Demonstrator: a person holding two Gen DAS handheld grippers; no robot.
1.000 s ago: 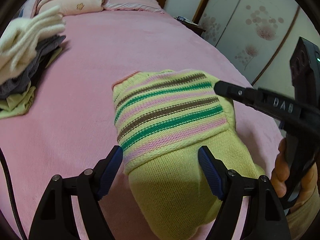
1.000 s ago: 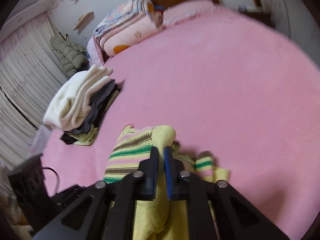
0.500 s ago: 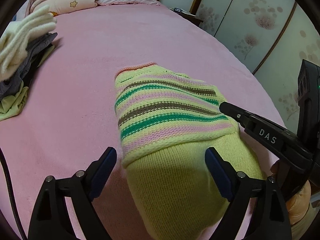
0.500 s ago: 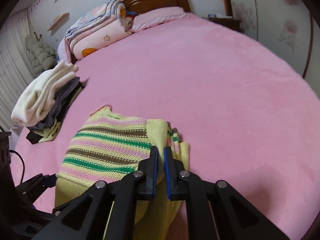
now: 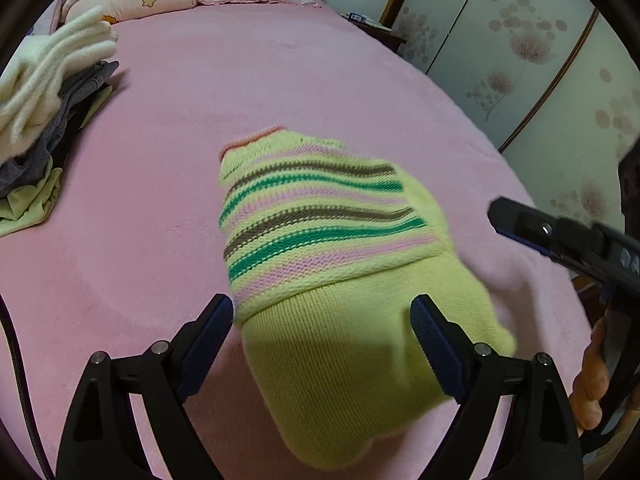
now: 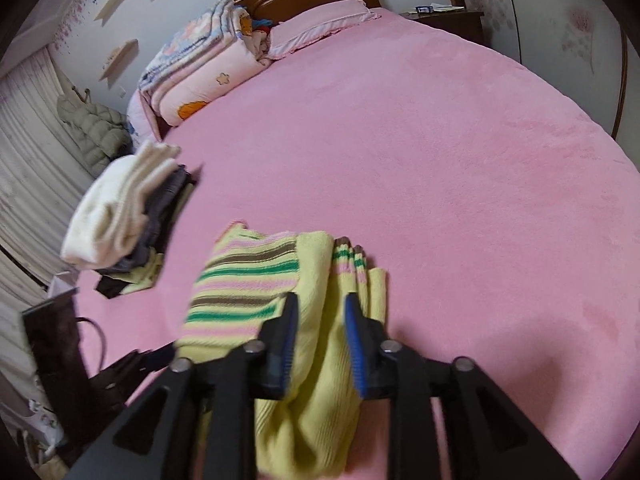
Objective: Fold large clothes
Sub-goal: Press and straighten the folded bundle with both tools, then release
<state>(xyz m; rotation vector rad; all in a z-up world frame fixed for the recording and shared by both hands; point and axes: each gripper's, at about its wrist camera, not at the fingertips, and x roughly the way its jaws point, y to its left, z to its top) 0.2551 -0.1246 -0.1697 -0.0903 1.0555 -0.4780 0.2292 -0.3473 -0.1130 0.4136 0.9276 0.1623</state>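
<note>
Lying folded on fuzzy pink bedspread (image 5: 168, 128): ribbed knit striped sweater (image 5: 320, 240); left hand-held gripper (image 5: 322, 344) wide, right hand-held gripper (image 6: 320, 334) parted.

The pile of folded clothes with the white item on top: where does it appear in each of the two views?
Left wrist view: pile of folded clothes at the left edge, upper half, on the pink bed.
Right wrist view: the pile sits left of centre.
Shared landmark: the striped yellow sweater, lying right of the pile in both.

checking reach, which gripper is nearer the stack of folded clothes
Left. The left gripper hangs over the striped sweater, on the side toward the stack of folded clothes; the right gripper sits at the sweater's far edge.
</note>
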